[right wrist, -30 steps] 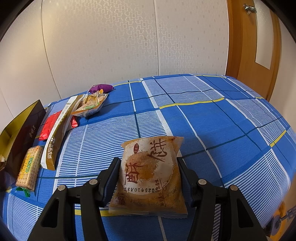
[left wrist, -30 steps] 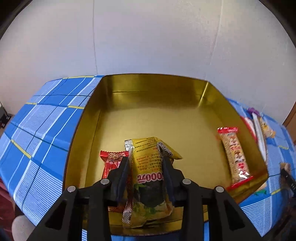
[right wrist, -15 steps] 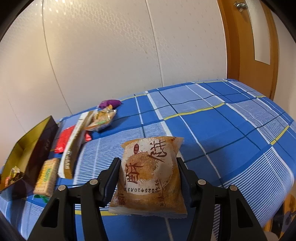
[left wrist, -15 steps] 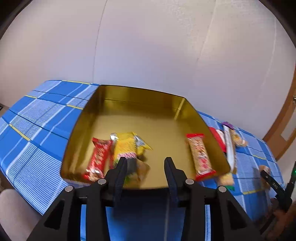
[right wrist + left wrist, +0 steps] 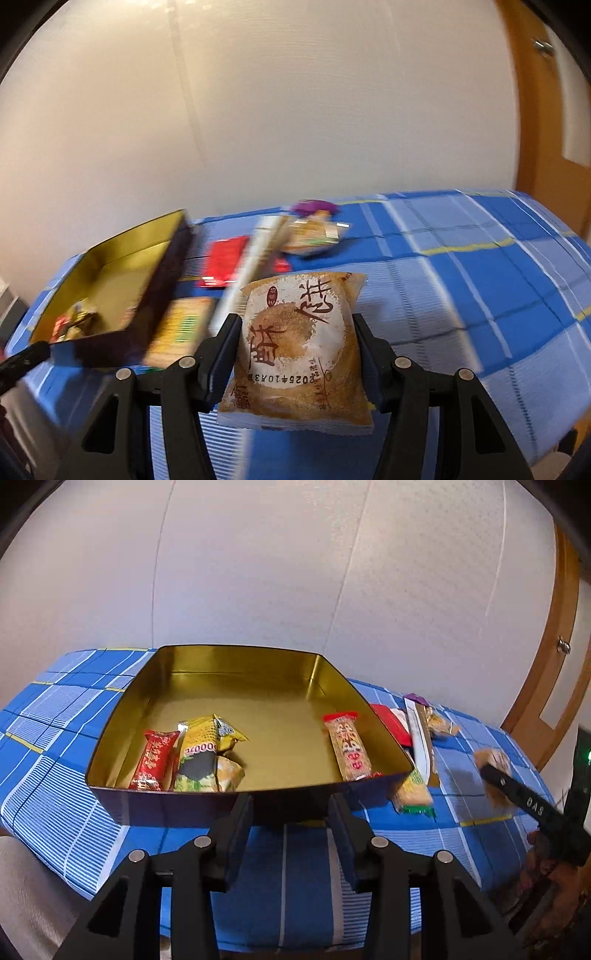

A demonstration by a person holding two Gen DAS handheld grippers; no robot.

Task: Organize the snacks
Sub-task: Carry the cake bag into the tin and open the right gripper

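While pinched between the pads of the right tongs (image 5: 295, 339), a tan biscuit packet (image 5: 295, 350) with brown lettering hangs clear of the blue checked cloth (image 5: 461, 295), its lower seam drooping below the fingers.

Gold tin (image 5: 243, 686): open-topped, dark outer wall, standing on the cloth to the packet's left. Contents:
- red bar (image 5: 155, 758), near left corner;
- yellow sachet (image 5: 201, 746), touching the red bar;
- crumpled pale wrapper (image 5: 227, 771), against the sachet's lower end;
- long red-ended bar (image 5: 349, 749), lying along the right wall.

Loose on the cloth, just right of the tin:
- green-edged cracker pack (image 5: 413, 794) at the tin's near corner;
- flat red packet (image 5: 391, 723);
- long white stick pack (image 5: 419, 738), partly over the red packet;
- small clear-wrapped snack (image 5: 439, 722);
- purple wrapper (image 5: 314, 206), farthest back.

Left tongs (image 5: 291, 816): spread, nothing between the fingers, positioned in front of the tin's near wall. The right-wrist view is blurred at its left side.

Backdrop: pale wall (image 5: 295, 572); wooden door frame (image 5: 561, 646) at right.
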